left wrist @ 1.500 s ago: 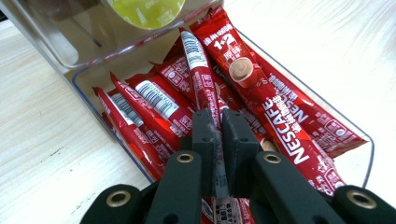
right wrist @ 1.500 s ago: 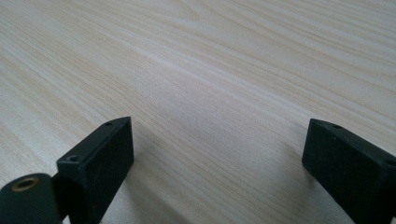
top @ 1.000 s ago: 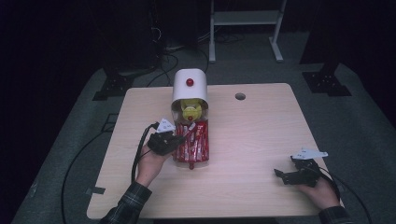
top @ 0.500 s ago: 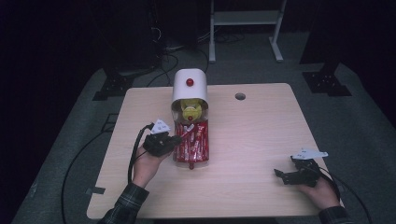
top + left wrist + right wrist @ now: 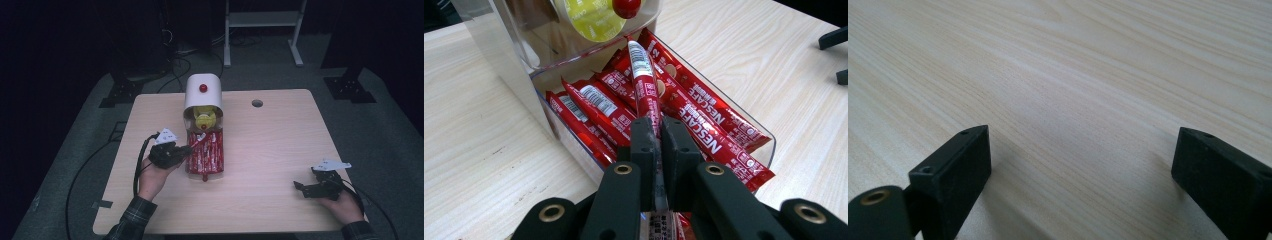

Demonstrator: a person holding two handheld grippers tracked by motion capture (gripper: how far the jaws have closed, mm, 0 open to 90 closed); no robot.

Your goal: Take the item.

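A clear plastic tray [image 5: 218, 167] lies mid-table and holds several red Nescafe stick sachets [image 5: 704, 120]. My left gripper [image 5: 187, 149] is at the tray's left side. It is shut on one red stick [image 5: 641, 70], which is lifted at a slant above the others, and the jaws [image 5: 659, 130] pinch its near end. Behind the tray stands a white dispenser [image 5: 203, 92] with a red knob, and a yellow capsule [image 5: 591, 17] shows in its clear lower part. My right gripper [image 5: 302, 187] rests on the bare tabletop at the near right, its jaws [image 5: 1088, 165] wide apart with nothing between them.
The wooden table [image 5: 280, 140] has a small round hole [image 5: 257, 103] near its far edge. Cables trail from both grippers over the table's edges. A white metal frame [image 5: 262, 30] stands on the dark floor beyond the table.
My left gripper has drawn back slightly toward the near left with the red stick still pinched. The right gripper has not moved.
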